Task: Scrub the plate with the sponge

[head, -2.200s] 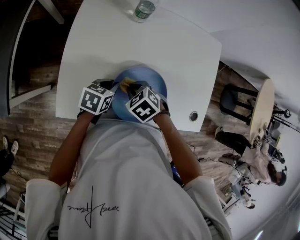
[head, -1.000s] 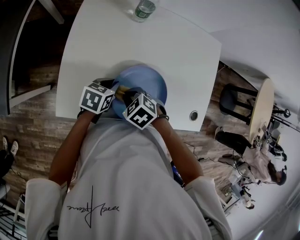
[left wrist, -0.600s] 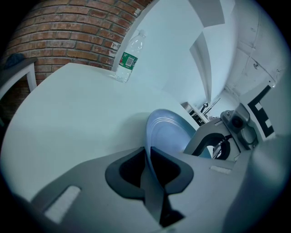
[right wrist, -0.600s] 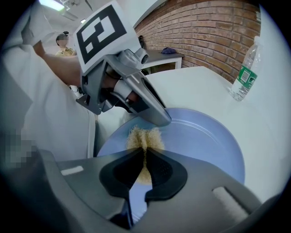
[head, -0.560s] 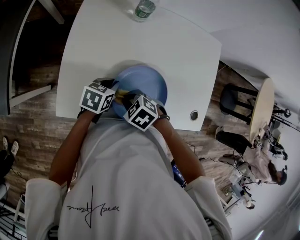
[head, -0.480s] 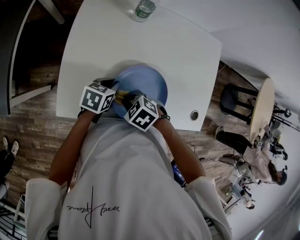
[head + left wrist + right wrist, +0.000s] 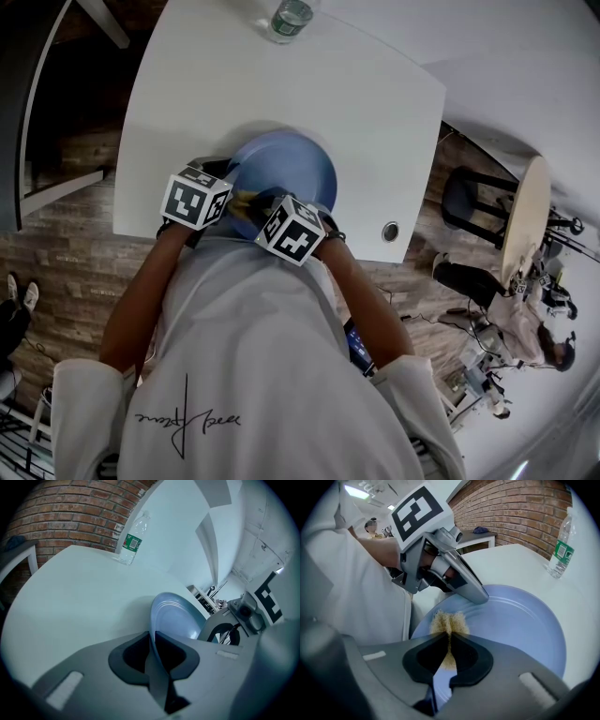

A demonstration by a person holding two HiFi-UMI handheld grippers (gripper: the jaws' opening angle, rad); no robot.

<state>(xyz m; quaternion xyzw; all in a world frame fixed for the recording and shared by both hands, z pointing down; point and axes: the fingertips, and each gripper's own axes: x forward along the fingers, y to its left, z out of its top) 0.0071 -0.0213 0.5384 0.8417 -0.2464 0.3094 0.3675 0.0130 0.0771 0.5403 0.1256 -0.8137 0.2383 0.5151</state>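
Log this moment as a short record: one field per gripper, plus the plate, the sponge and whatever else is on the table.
left gripper: shut on the plate's rim, steadying it
right gripper: shut on the sponge, pointing down at the plate
plate: blue, on the table near the person's edge
sponge: tan, pinched between the jaws, its tip on the plate's face near the rim
bottle: upright at the table's far side, apart from the plate
table: white
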